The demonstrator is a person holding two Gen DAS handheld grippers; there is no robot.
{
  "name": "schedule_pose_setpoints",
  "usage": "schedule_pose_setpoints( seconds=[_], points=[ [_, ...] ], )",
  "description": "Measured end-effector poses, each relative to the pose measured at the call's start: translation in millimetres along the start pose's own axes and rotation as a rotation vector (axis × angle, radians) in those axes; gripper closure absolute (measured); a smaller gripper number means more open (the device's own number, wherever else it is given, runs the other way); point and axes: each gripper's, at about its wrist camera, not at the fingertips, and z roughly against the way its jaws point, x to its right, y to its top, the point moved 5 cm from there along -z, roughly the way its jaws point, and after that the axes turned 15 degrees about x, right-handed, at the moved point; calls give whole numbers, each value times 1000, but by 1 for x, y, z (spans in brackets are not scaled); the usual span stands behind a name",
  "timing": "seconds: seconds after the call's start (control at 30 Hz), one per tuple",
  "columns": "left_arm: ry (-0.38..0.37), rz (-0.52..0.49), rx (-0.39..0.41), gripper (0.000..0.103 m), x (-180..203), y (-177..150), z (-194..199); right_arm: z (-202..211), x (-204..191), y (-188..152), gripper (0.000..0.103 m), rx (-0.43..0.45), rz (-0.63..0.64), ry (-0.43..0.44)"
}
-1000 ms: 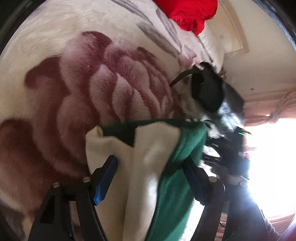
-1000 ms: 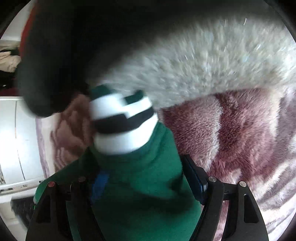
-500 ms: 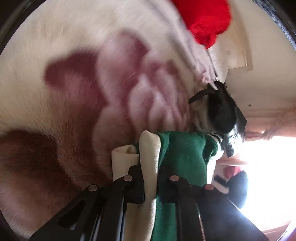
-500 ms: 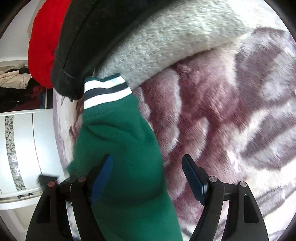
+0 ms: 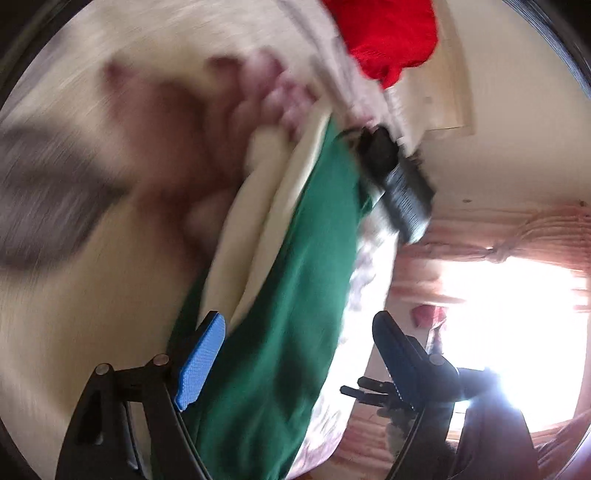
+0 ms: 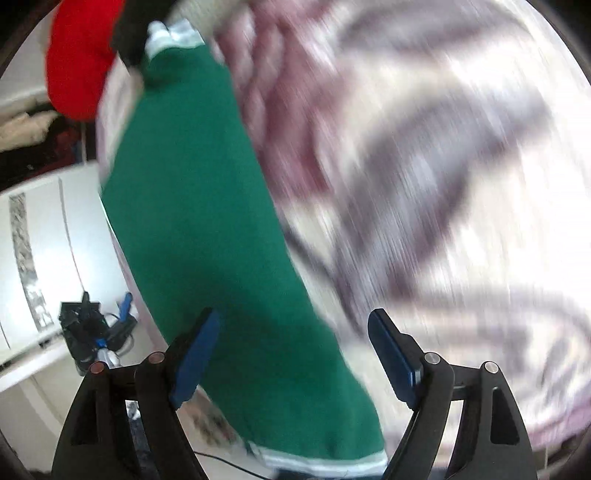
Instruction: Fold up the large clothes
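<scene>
**Both tongs wide, green garment lying between the fingers**

Left tongs (image 5: 295,354): fingers spread wide, nothing clamped. Blue pad (image 5: 201,360) of one finger sits just beside the edge of the green garment (image 5: 288,295); the other finger is apart from the cloth. View is tilted, pointing along the length of the garment.

Right tongs (image 6: 291,354): also spread wide, not gripping. The garment (image 6: 207,206) runs out from between the fingers toward the top of the view. Left-side finger looks to be at the fabric edge; can't tell if it touches. Right-side finger is apart from it, over the blanket.

Garment location: on the bed, lying as a long strip on the floral blanket (image 6: 424,166). Cream panel (image 5: 255,236) shows alongside the green in the left view. Striped white cuff (image 6: 173,35) at the far end in the right view, striped hem near the tongs.

Counts:
- 1 green garment
- 1 red cloth (image 5: 391,33) at the far end of the bed
- 1 dark garment (image 5: 399,181) past the green one, details blurred
- 2 tongs, 2 fingers each

Heavy motion blur in both views.
</scene>
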Motion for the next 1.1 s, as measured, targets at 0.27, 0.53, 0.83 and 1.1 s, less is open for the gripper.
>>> schedule_pose_setpoints(
  seconds=[0.27, 0.53, 0.83, 1.1],
  points=[
    [275, 38, -101, 22, -88, -144, 49, -50, 43, -146, 19, -213, -38, -12],
    [289, 32, -128, 22, -119, -198, 57, -105, 43, -214, 19, -381, 127, -85],
    [160, 106, -131, 21, -120, -237, 19, -66, 11, -99, 17, -134, 103, 83],
    [163, 107, 48, 79, -106, -221, 43, -84, -54, 33, 13, 73, 169, 200]
  ],
)
